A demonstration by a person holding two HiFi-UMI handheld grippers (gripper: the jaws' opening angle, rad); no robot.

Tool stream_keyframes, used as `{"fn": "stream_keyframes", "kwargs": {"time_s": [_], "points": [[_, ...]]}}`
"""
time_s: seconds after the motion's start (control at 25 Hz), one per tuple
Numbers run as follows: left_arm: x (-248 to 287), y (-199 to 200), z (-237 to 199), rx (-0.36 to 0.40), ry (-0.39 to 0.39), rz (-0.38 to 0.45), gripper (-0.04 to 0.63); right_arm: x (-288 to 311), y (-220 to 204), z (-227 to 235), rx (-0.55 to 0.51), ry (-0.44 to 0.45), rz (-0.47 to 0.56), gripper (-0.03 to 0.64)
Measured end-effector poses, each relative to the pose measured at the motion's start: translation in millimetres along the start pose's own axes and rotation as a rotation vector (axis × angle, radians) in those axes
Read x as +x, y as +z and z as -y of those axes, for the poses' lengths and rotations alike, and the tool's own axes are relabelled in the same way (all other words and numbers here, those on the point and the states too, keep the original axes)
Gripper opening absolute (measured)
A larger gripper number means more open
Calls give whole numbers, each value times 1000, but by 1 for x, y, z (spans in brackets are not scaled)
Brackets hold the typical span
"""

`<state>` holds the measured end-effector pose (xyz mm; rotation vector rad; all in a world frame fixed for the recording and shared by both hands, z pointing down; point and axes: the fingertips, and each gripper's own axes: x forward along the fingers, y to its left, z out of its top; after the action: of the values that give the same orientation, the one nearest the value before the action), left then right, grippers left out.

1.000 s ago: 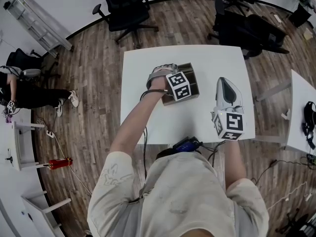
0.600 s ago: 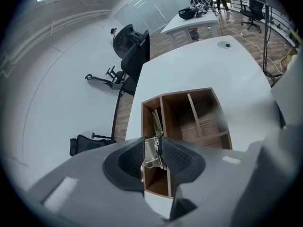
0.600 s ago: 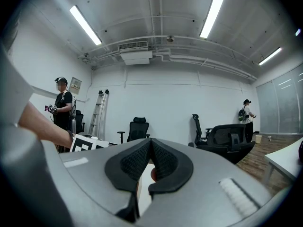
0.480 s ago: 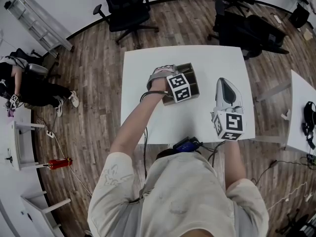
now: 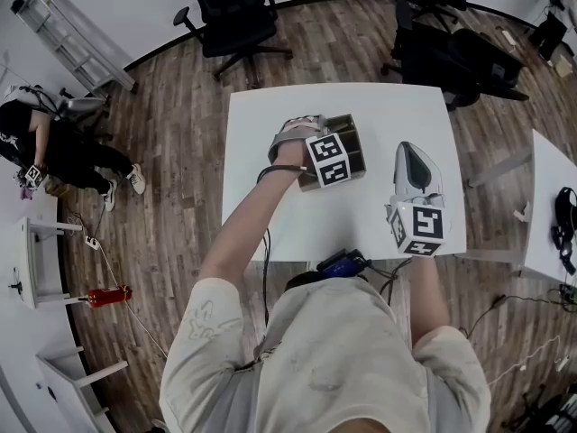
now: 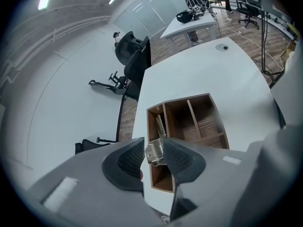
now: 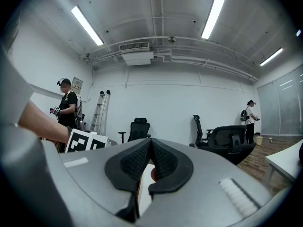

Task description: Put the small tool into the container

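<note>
Left gripper view looks down over the left gripper (image 6: 154,144) at an open brown wooden box with inner dividers (image 6: 193,118), which sits on the white rectangular table (image 6: 199,74). The small silvery metal tool (image 6: 160,126) is inside the box, in the narrow compartment at this view's left, its thin end lying along the divider there. The left jaws have just been opening and now stand apart. The tool's wider end shows in the gap between them, close to the right-hand pad, with no pad pressing on it. The right gripper (image 7: 149,144) hangs over the table's right part, well apart from the box, pointing level into the room. Its jaws are closed tip to tip on nothing.
</note>
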<state>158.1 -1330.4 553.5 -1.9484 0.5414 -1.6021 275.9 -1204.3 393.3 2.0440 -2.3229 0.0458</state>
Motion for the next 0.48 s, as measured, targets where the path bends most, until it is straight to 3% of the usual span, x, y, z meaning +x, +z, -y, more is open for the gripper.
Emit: {"fn": "stream_keyframes", "kwargs": {"time_s": [0.32,0.48], "points": [[-38,10,-10,34,36,38,137,0,9,-7,-5,6,4,5],[-75,7,-15,-10,73,112,130,-5,17,-22,-7,5,6,5]]}}
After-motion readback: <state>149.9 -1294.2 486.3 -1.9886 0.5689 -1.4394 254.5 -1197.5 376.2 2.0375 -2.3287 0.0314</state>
